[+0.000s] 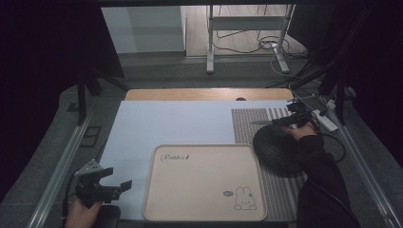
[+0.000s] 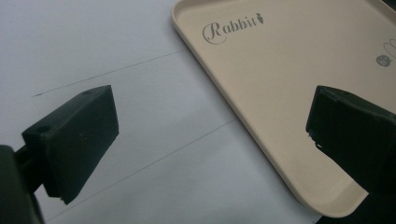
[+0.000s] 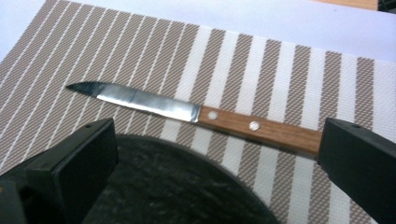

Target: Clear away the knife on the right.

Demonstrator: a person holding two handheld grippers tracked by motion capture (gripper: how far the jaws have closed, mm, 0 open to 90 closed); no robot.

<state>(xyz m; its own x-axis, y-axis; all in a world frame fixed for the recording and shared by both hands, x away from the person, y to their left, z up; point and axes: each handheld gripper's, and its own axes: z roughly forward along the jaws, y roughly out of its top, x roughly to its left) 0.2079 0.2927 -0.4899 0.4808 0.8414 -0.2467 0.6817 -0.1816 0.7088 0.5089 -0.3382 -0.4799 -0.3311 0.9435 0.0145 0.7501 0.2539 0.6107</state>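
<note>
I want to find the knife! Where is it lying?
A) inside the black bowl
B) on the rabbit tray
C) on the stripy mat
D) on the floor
C: the knife lies flat on the striped mat, just beyond the black bowl; the tray has nothing on it.

Dim room, dark curtains (image 1: 43,71) both sides. Grey floor (image 1: 157,69) beyond table; white wall panel (image 1: 142,28); metal desk legs (image 1: 209,42) on wood flooring, cables (image 1: 247,45) trailing, power strip (image 1: 328,121) at right.

Wooden-handled knife (image 3: 196,113) lies flat on striped placemat (image 3: 280,65).
</note>
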